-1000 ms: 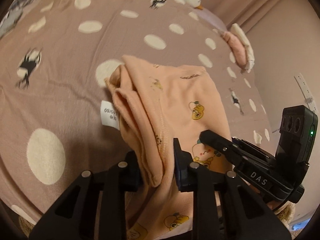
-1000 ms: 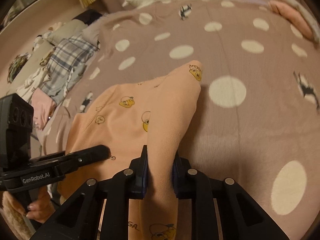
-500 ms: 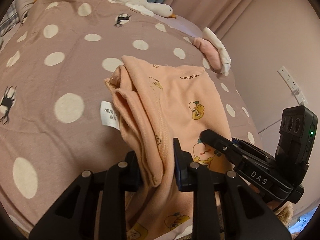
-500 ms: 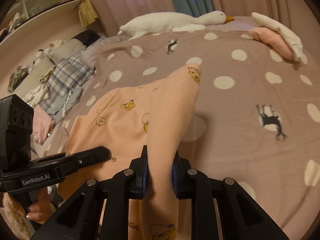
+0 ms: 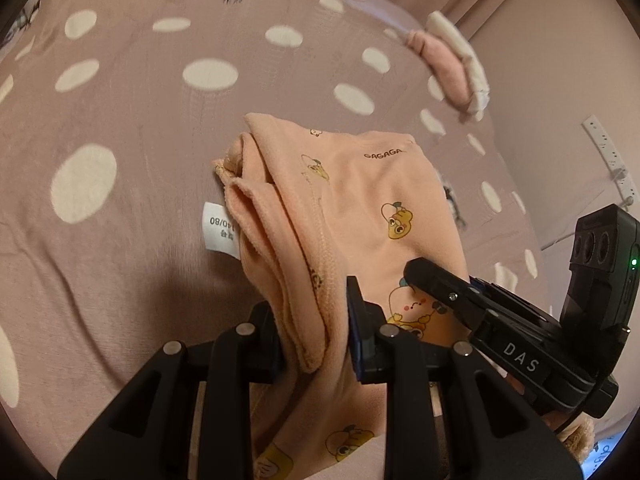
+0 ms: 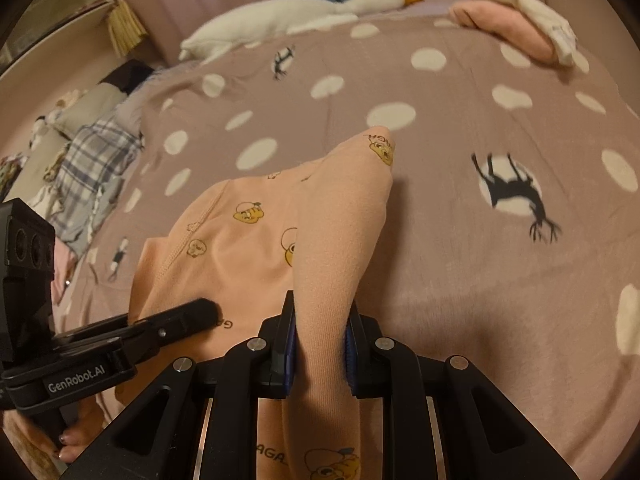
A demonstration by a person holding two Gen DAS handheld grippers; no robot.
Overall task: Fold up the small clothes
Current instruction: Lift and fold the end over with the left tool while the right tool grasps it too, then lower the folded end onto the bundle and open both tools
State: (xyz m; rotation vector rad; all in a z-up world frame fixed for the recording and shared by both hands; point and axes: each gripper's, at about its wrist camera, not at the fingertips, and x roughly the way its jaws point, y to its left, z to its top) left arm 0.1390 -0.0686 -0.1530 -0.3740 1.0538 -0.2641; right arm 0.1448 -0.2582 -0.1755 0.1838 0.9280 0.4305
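- Peach cotton garment with duck prints (image 5: 360, 200) fills the centre of both views, lifted off the mauve bedspread with cream dots (image 5: 120, 120).
- Left gripper (image 5: 316, 320), bottom centre, is clamped narrowly on its bunched hem.
- Right gripper (image 6: 320, 340) likewise pinches a fabric fold.
- White size tag (image 5: 220, 230) hangs at the garment's left edge.

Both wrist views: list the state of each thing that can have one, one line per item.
Peach garment: partly folded, bunched, held up off the bedspread by both grippers.
Left gripper: shut on the garment's layered edge.
Right gripper: shut on a fold of the garment.
White size tag: hanging out, exposed.
Pink and white clothes: folded, stacked at the bed's far corner.
Plaid garment: unfolded, crumpled.
Goose plush: lying flat.
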